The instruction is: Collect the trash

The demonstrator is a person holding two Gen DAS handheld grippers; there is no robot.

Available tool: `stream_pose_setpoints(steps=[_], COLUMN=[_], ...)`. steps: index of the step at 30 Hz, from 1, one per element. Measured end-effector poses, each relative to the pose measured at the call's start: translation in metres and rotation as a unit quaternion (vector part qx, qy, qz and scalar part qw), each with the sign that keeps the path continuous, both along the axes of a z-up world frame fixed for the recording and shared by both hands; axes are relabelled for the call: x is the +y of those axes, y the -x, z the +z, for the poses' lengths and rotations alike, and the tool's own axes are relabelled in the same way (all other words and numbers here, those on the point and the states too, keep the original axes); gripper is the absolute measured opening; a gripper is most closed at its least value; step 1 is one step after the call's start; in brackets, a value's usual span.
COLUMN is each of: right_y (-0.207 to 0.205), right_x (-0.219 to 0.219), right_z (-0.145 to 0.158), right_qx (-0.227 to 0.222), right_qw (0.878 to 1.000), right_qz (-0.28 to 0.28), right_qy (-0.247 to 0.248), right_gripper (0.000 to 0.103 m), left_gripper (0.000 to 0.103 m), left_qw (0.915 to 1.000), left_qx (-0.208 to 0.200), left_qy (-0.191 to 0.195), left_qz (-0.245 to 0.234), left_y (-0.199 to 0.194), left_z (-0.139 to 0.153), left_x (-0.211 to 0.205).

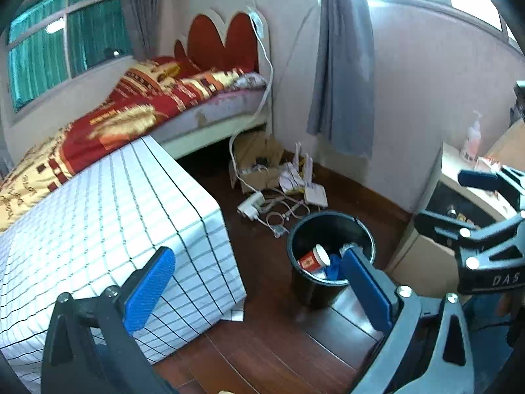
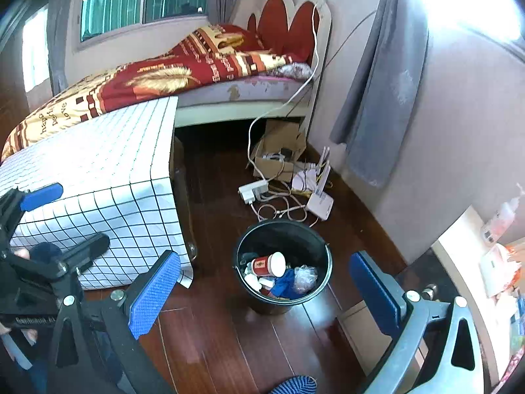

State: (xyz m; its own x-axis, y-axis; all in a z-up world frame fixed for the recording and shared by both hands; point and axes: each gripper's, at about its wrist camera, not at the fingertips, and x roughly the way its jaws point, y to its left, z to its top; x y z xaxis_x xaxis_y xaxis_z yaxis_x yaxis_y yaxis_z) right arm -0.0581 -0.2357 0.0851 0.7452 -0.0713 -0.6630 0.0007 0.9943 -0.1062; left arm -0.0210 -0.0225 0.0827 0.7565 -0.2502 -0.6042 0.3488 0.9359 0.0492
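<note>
A black trash bin (image 1: pixel 302 279) (image 2: pixel 308 236) stands on the wooden floor. It holds a red and white paper cup (image 1: pixel 313 258) (image 2: pixel 269 265), blue cloth (image 2: pixel 287 282) and crumpled clear plastic (image 2: pixel 305 275). My left gripper (image 1: pixel 259 279) is open and empty, above the floor with the bin just beyond its right finger. My right gripper (image 2: pixel 265 285) is open and empty, above and in front of the bin. Each gripper also shows at the edge of the other's view.
A table with a white checked cloth (image 1: pixel 98 216) (image 2: pixel 98 177) stands left of the bin. Behind it is a bed (image 1: pixel 137 111). A power strip (image 2: pixel 254 190), cables, a router (image 2: pixel 320 207) and a cardboard box (image 2: pixel 279 151) lie by the wall. A cabinet (image 1: pixel 459 203) stands at right.
</note>
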Motion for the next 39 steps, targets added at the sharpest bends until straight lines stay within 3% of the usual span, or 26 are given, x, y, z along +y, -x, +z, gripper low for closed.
stream_pose_setpoints(steps=[11, 39], right_y=[0.025, 0.027], right_x=[0.004, 0.001], right_z=[0.040, 0.040], right_qx=[-0.048, -0.048], right_qw=[0.999, 0.999], right_qz=[-0.002, -0.008], right_qy=[0.012, 0.006], right_gripper=[0.103, 0.103], left_gripper=[0.103, 0.103], left_qw=[0.9989, 0.9987], left_qx=[-0.031, -0.045], left_qy=[0.027, 0.025], left_qz=[0.023, 0.003], left_y=[0.021, 0.023], left_z=[0.025, 0.032], left_x=[0.016, 0.015])
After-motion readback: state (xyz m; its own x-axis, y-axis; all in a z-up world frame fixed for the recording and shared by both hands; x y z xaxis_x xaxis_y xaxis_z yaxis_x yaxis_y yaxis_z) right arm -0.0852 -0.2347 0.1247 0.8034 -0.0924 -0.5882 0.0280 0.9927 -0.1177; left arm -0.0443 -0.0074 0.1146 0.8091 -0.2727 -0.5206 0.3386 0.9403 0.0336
